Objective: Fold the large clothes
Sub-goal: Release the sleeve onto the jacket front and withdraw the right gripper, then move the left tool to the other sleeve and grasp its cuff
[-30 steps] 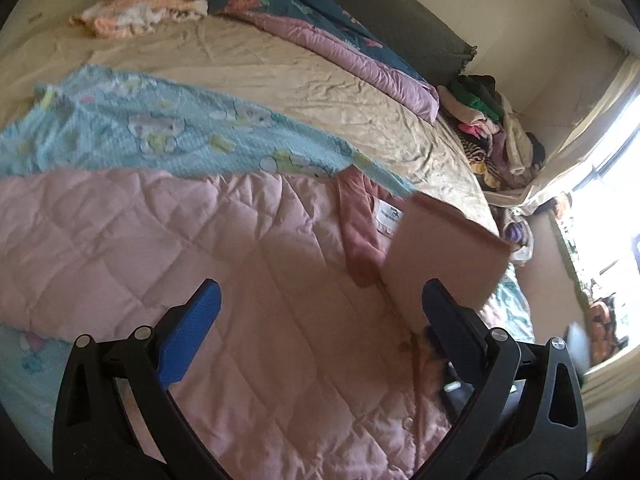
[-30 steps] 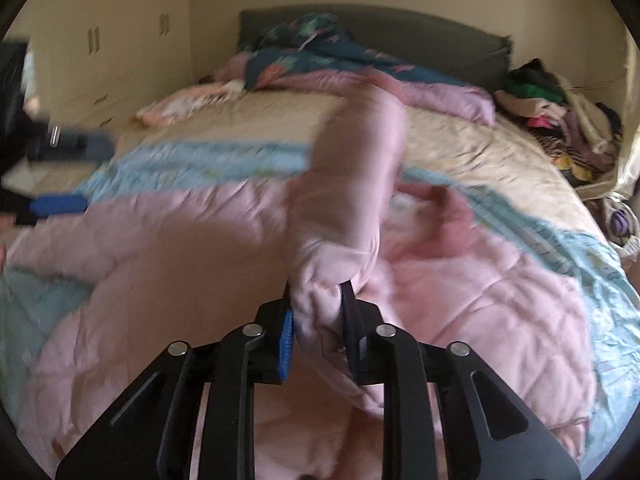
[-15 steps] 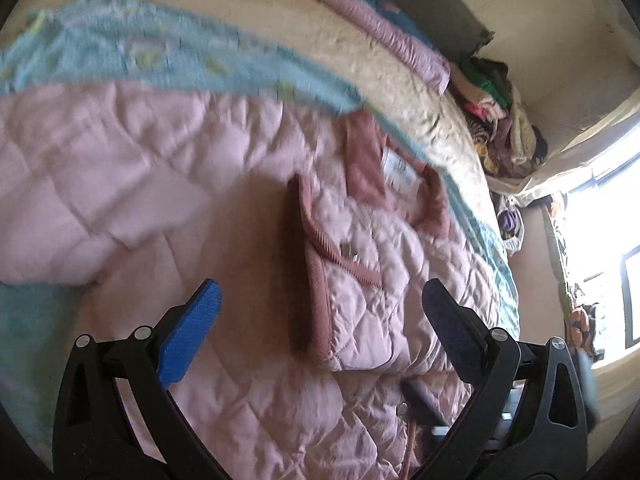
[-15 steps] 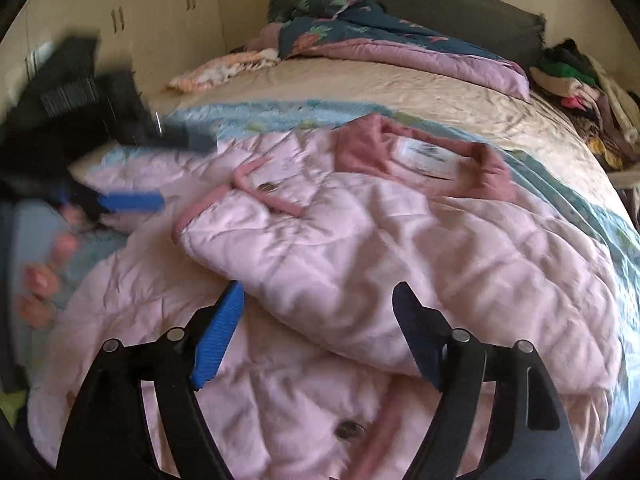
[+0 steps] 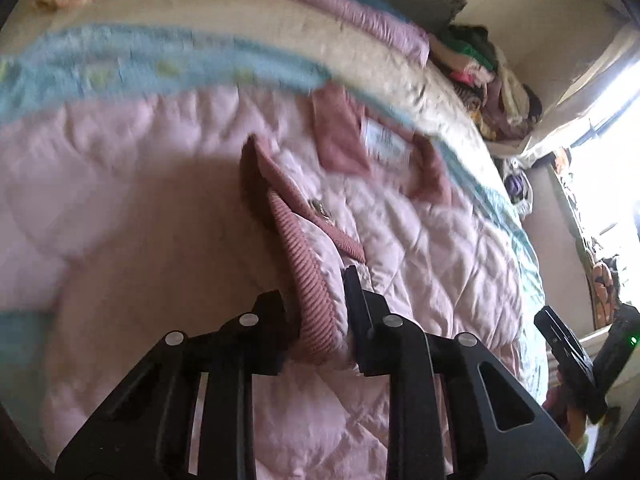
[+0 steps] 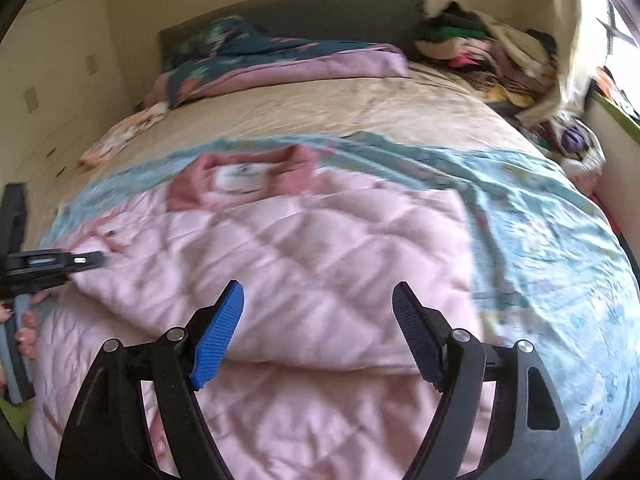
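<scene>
Pink quilted jacket point(image 5: 420, 248): left claw point(image 5: 320, 312) clamps its ribbed cuff point(image 5: 312, 292); right claw point(image 6: 318, 332), elsewhere, gapes apart.

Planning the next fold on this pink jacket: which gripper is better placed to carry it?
Left. The left gripper is already shut on the pink jacket's ribbed edge; the right gripper hangs open above it, holding nothing.

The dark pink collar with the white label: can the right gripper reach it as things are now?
Probably yes. The right gripper has its jaws open and empty, and the collar lies uncovered at the far end of the pink quilted jacket; only flat jacket lies between them.
</scene>
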